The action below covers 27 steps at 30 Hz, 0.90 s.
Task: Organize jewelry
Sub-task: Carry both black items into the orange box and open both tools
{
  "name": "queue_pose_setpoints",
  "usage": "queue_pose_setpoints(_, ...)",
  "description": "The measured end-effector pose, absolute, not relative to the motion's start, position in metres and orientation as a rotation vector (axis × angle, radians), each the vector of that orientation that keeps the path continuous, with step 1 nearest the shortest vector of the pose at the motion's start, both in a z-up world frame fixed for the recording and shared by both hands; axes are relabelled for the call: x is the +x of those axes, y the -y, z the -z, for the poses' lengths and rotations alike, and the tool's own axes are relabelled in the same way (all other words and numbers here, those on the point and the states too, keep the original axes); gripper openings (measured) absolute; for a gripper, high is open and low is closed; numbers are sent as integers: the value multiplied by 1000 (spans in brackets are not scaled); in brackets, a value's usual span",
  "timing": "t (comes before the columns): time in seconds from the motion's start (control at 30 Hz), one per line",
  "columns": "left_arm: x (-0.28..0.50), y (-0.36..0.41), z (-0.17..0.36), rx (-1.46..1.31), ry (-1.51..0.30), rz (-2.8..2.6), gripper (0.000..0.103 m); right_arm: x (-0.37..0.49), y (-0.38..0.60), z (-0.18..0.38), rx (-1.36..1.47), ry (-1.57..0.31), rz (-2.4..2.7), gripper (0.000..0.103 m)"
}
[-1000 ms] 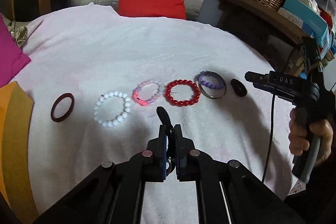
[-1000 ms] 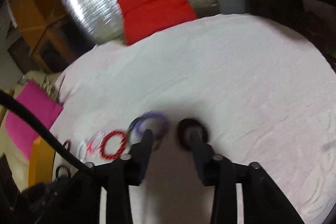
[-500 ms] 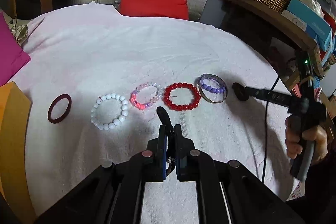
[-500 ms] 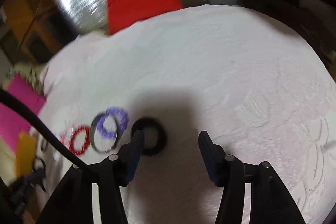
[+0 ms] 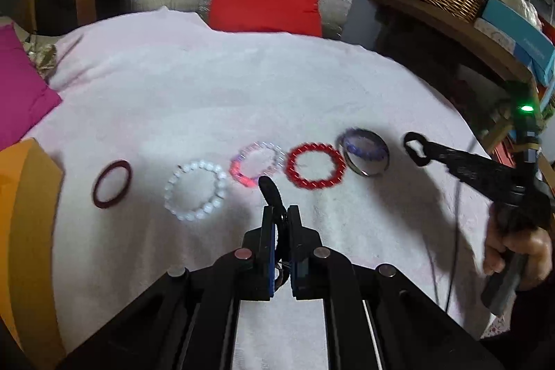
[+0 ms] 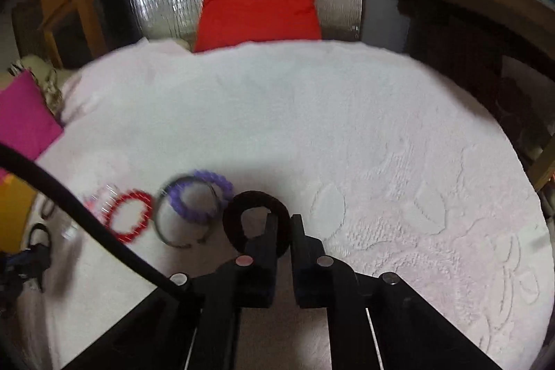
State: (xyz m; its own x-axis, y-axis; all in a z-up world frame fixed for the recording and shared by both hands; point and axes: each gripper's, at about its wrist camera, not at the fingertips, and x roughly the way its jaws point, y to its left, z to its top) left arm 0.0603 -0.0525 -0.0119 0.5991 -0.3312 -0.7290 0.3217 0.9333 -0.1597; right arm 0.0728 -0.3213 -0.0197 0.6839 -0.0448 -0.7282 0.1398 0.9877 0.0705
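Slippage is the main risk: the right gripper (image 6: 281,224) has closed on only the near edge of the black fuzzy ring (image 6: 256,218), which sits at the right end of the bracelet row on the pale pink bedspread (image 6: 347,134), just beside the silver bangle (image 6: 187,214) that overlaps the purple beaded bracelet (image 6: 203,196). A lift could drop it or knock that pair askew. The left gripper (image 5: 280,214) is clamped on a small black band (image 5: 270,191) near the pink-and-clear beaded bracelet (image 5: 258,163), which it could nudge.
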Motion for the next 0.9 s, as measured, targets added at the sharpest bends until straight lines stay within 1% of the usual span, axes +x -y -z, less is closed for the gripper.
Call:
queue_pose_setpoints(0.17,58,38,3,-36,-812,333,7,56,310,-3,202,-752,16,7)
queue_pose_setpoints(0.4,41,12,-10,-57,-778,306,7,45,257,-17,175,-724,-99,7)
queue_pose_setpoints(0.73,-15,-80,-50,-175,-658,106,7,18,170,-18,131,-707,-273,7)
queue_pose_setpoints(0.9,-34,-137,-42,-263,-645,-46,7,4,119,-22,106,-707,-373,7)
